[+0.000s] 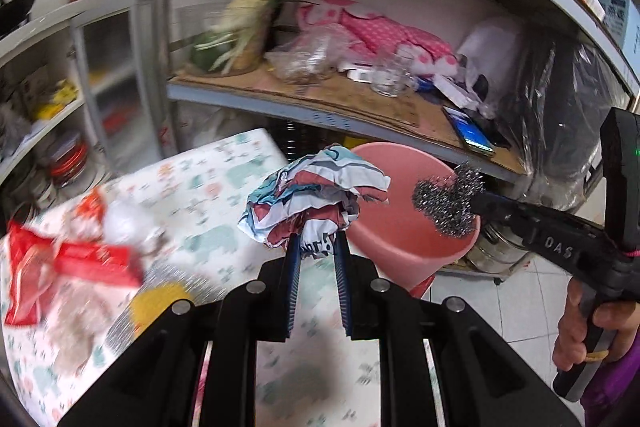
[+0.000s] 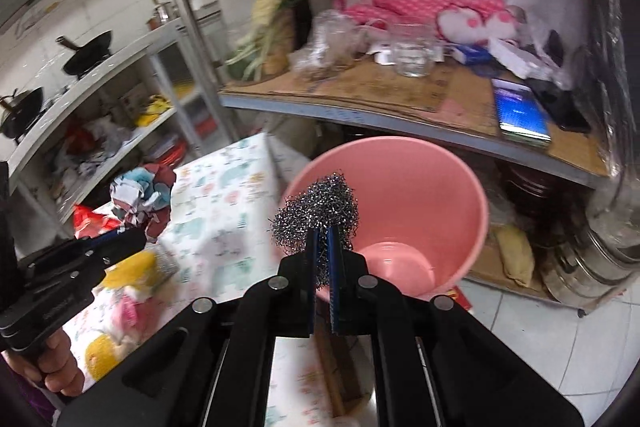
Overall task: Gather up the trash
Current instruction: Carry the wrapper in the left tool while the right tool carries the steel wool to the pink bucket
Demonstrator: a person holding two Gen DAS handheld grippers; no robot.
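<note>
Right gripper clamping steel wool over pink bin; left gripper pinching crumpled wrapper, risking dropping short onto table

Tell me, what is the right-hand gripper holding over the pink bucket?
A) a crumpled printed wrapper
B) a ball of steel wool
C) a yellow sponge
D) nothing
B: the right gripper is pinched shut on a grey steel wool ball, held above the open pink bucket.
</note>
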